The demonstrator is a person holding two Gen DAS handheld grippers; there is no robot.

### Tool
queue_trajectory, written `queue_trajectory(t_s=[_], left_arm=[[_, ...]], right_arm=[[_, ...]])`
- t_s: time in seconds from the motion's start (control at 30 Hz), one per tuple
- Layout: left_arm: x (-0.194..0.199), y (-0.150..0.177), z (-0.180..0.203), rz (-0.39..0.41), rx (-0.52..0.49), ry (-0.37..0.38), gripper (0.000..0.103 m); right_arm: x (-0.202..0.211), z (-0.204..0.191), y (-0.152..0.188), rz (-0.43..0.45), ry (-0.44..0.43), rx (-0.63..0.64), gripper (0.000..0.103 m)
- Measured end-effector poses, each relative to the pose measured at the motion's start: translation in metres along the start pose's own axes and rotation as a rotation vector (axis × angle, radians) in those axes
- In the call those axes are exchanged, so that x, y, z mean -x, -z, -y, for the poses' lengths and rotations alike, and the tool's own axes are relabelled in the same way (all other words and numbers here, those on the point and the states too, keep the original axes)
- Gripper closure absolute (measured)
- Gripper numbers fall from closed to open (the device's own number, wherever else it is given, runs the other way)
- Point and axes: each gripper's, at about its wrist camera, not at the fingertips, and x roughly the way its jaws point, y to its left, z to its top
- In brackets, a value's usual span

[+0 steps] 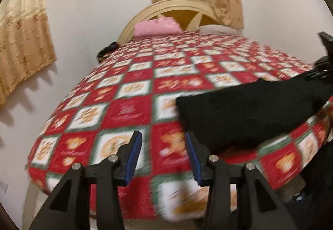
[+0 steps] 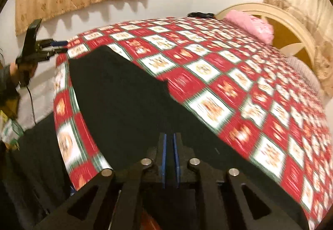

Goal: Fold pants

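I have one pair of black pants [image 2: 124, 92] lying on the bed [image 1: 129, 92], spread along its near edge toward the near right corner, partly raised off the checked bedspread at the end I am holding. My right gripper [image 2: 170, 157] has its blue pads drawn almost together, and the dark cloth runs right up to them; I judge it is clamped on the pants, most likely to keep that end taut while the fold is set up. The motion blur prevents me from seeing the cloth between the pads outright. My left gripper [image 1: 163, 157] stands wide apart and carries nothing, hovering above the near edge of the bed just beside the free end of the pants. I judge it is placed there to take that end next, so that both ends can be brought together. In the right wrist view the left gripper also shows at the far left, off the corner of the bed. Count: one pair of pants, two grippers, one pink pillow [image 1: 156, 27] at the head of the bed, one wooden headboard [image 1: 177, 8], and two curtained windows. A small dark object sits at the far left edge of the bed; I cannot identify it.
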Motion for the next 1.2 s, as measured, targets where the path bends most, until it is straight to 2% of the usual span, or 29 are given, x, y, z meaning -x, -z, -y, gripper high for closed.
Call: queue_trajectory(t_s=[0.07,0.2,0.3,0.37,0.47,0.5,0.63,0.73,0.83,0.9,0.97,1.07,1.13,1.2], left_arm=[[-0.008,-0.008,0.018,0.000,-0.018,0.049,0.053],[-0.032,-0.015,0.050,-0.020,-0.083,0.100,0.053],[-0.052,-0.013,0.059,-0.074,-0.085,0.098,0.053],[-0.062,-0.008,0.058,-0.107,-0.061,0.082,0.052],[-0.054,-0.007,0.061,-0.107,-0.036,0.084,0.046],[-0.049,-0.008,0.065,-0.106,-0.040,0.083,0.045],[-0.030,-0.011,0.103,-0.077,-0.156,0.118,0.045],[-0.022,-0.015,0.148,-0.065,-0.258,0.208,0.045],[-0.021,-0.023,0.191,-0.056,-0.335,0.308,0.058],[-0.024,-0.027,0.216,-0.057,-0.366,0.366,0.060],[-0.026,-0.031,0.244,-0.055,-0.410,0.420,0.064],[-0.025,-0.036,0.271,-0.043,-0.468,0.456,0.065],[-0.024,-0.038,0.286,-0.042,-0.495,0.477,0.065],[-0.028,-0.041,0.298,-0.047,-0.517,0.480,0.065]], right_arm=[[-0.008,-0.005,-0.013,0.022,-0.059,-0.017,0.066],[-0.049,-0.018,-0.038,-0.020,-0.020,-0.002,0.066],[-0.084,-0.020,-0.043,-0.056,-0.059,-0.020,0.066],[-0.114,-0.014,-0.037,-0.136,-0.013,-0.040,0.066],[-0.105,0.005,-0.027,-0.090,-0.084,-0.147,0.066],[-0.099,0.008,-0.024,-0.091,-0.082,-0.160,0.066],[-0.056,0.023,0.004,-0.087,0.058,-0.156,0.066],[-0.005,0.057,0.038,-0.066,0.145,-0.227,0.066],[0.070,0.105,0.085,-0.027,0.306,-0.350,0.066],[0.115,0.132,0.111,0.001,0.397,-0.441,0.066],[0.167,0.162,0.147,0.016,0.533,-0.531,0.066],[0.219,0.199,0.200,-0.006,0.738,-0.654,0.066],[0.238,0.218,0.231,-0.007,0.771,-0.751,0.066],[0.249,0.231,0.260,0.000,0.735,-0.840,0.066]])
